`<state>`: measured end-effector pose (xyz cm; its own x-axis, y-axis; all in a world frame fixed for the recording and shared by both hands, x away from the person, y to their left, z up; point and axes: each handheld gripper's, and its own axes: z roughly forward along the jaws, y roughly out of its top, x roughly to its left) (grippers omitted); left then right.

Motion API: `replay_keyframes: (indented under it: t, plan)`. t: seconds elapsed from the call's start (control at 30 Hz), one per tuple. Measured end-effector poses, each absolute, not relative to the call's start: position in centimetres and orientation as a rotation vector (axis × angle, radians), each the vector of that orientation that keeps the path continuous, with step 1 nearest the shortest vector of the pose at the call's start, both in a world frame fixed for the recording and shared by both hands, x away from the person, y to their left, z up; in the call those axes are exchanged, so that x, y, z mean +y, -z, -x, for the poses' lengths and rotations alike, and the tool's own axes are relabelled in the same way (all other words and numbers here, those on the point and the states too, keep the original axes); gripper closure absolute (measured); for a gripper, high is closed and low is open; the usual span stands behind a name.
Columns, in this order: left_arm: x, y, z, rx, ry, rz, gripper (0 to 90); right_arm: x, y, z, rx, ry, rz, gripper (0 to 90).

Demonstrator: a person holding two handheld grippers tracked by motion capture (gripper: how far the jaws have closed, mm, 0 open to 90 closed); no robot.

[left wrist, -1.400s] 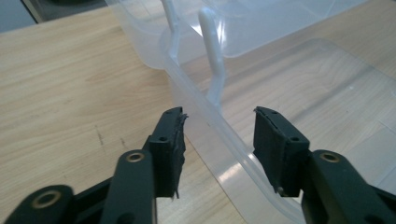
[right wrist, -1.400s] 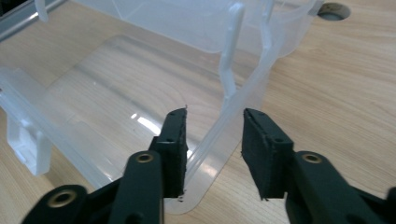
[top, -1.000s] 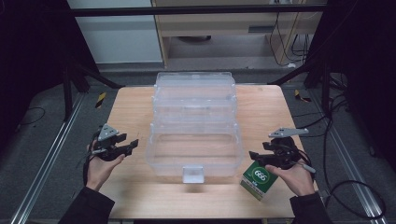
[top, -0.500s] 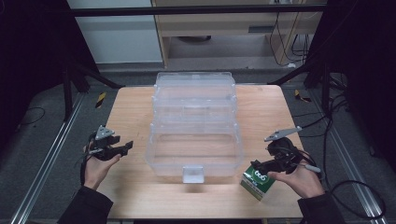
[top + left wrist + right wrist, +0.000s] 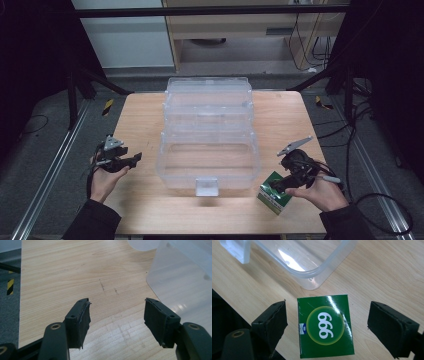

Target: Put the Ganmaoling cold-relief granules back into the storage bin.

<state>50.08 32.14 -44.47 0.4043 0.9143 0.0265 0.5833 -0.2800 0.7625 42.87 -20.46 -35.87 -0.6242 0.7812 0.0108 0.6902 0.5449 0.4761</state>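
Observation:
A green box (image 5: 325,328) marked 999 lies flat on the wooden table (image 5: 135,120), by the front right corner of a clear plastic bin (image 5: 207,150). In the high view the green box (image 5: 271,196) sits under my right gripper (image 5: 281,187). That right gripper (image 5: 327,327) hangs just above it, open, one jaw on each side and neither touching. My left gripper (image 5: 132,160) is held left of the bin, a little above the bare wood. In its own view the left gripper (image 5: 116,315) is open with nothing between its jaws.
The clear bin's (image 5: 312,267) rounded corner lies just beyond the box, and the bin's wall (image 5: 182,282) is close to my left gripper's right jaw. A white latch tab (image 5: 207,186) sticks out at the bin's front. Bare wood lies left of the bin.
My right gripper has dropped and swung toward the front over the green box. My left gripper has drifted slightly back toward the person.

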Motion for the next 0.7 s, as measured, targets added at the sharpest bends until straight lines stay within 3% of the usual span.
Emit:
replay_keyframes:
  t: [0.7]
  plan:
    - [32.1,44.6,-50.1,1.273,-0.62,-1.991,36.9,-19.6,38.9,-43.6,2.754,-0.454,-1.205,8.8]
